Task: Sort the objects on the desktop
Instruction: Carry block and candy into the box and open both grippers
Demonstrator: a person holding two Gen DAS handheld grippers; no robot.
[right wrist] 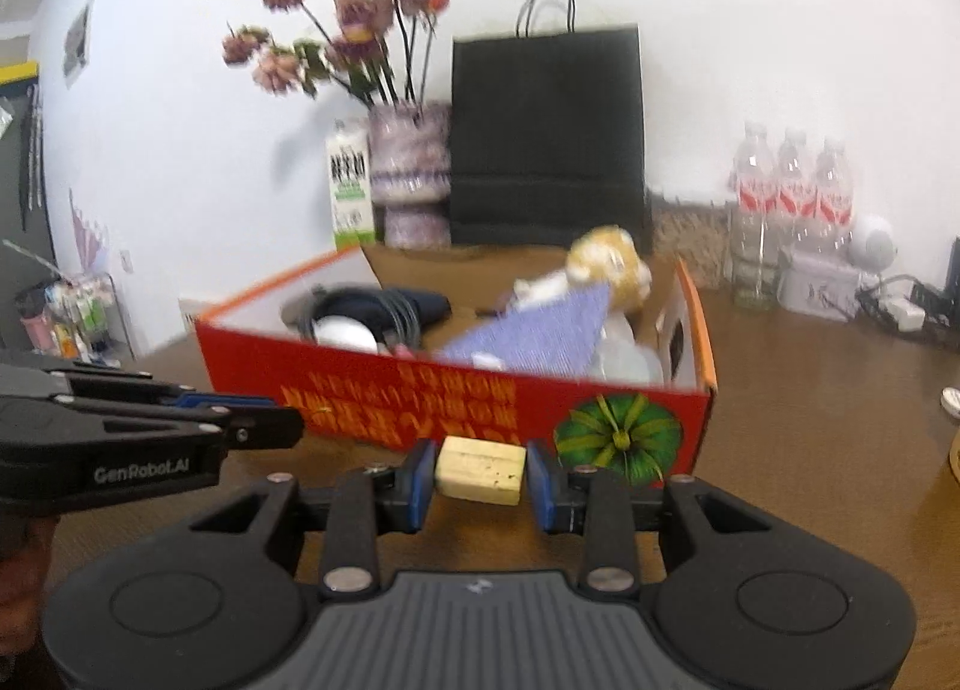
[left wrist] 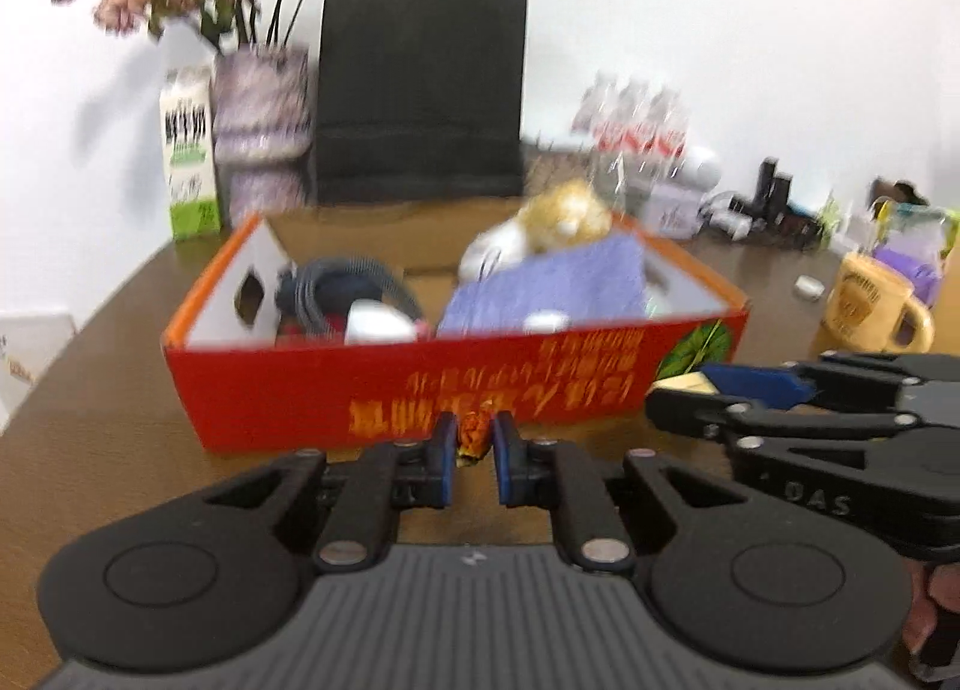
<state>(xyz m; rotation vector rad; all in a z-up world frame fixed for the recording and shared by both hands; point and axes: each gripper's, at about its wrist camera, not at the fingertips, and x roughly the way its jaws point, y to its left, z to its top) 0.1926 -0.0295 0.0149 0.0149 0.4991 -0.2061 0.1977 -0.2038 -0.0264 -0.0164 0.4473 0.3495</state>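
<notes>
A pale block sat pinched between the right gripper's blue-padded fingers, above the brown desk. The left gripper's fingers were pressed nearly together on a small orange-and-yellow wrapped thing, too blurred to name.

Just beyond both sets of fingertips stood a red box with orange writing printed upside down, unreadable through blur, and a green leafy picture at its right end. Inside lay coiled grey cable, a white object, a purple cloth and a tan-and-white plush toy.

In the right view, the left gripper reached in from the left of the fingers, its side reading "GenRobot.AI". In the left view, the right gripper came in from the right, showing the letters "DAS".

Farther beyond the box stood a black paper bag, a vase of pink flowers and a green-and-white carton whose print was illegible. Right of the fingers were red-labelled water bottles and a tan mug.
</notes>
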